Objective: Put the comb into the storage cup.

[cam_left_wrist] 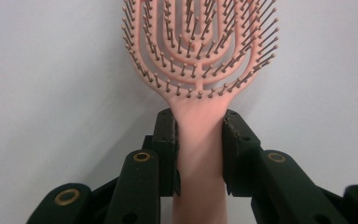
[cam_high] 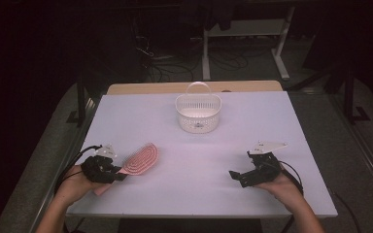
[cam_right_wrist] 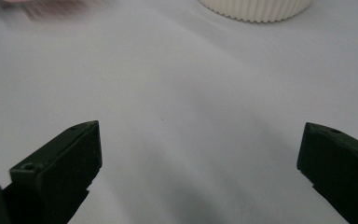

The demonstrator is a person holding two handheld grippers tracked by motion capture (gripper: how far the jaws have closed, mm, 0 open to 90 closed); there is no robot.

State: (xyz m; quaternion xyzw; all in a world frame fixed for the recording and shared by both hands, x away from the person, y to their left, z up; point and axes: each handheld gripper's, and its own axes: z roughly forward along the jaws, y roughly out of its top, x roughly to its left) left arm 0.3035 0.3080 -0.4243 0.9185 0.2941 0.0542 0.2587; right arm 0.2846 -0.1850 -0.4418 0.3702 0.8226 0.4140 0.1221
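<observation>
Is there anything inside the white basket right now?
In the high view the white basket looks empty: its pale floor shows, with one small dark spot I cannot identify. The near wall hides the part of the floor just behind it.

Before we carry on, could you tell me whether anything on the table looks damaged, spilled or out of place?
Nothing stands out. The pink hairbrush looks intact, its handle clamped in the left gripper; the white basket stands upright; the right gripper is open over the bare table.
</observation>
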